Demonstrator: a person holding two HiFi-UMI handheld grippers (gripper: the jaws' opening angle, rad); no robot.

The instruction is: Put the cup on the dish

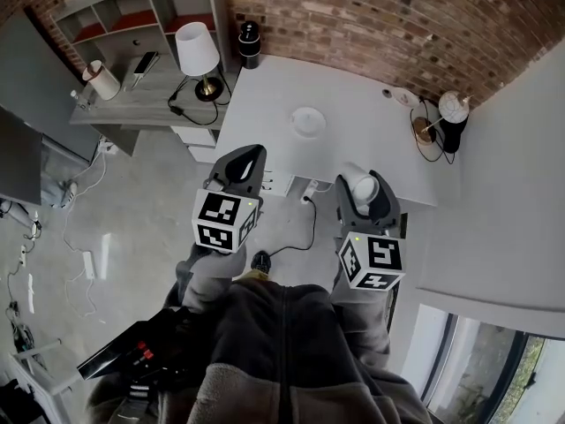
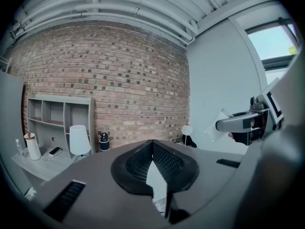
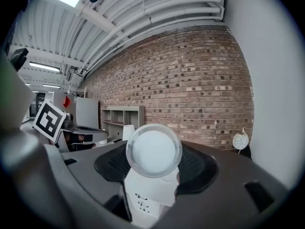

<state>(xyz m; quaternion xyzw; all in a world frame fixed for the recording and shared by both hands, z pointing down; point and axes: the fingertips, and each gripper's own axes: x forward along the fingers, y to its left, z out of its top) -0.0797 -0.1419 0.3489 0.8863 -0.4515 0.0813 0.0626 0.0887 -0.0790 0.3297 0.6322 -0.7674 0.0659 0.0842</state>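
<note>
A small round white dish (image 1: 308, 122) lies near the middle of the white table (image 1: 371, 140). My right gripper (image 1: 364, 193) hovers over the table's near edge, shut on a white cup (image 1: 359, 182) that lies sideways between the jaws. In the right gripper view the cup's (image 3: 153, 151) round mouth faces the camera and fills the gap between the jaws. My left gripper (image 1: 248, 155) is at the table's left near corner, its jaws shut with nothing in them (image 2: 152, 144). The dish is ahead of both grippers, well apart from them.
A grey desk (image 1: 132, 100) to the left carries a white lamp (image 1: 196, 49) and a paper roll (image 1: 104, 80). A black cylinder (image 1: 250, 44) stands at the table's far left corner. A globe lamp (image 1: 453, 109) with cables sits at its far right. Brick wall behind.
</note>
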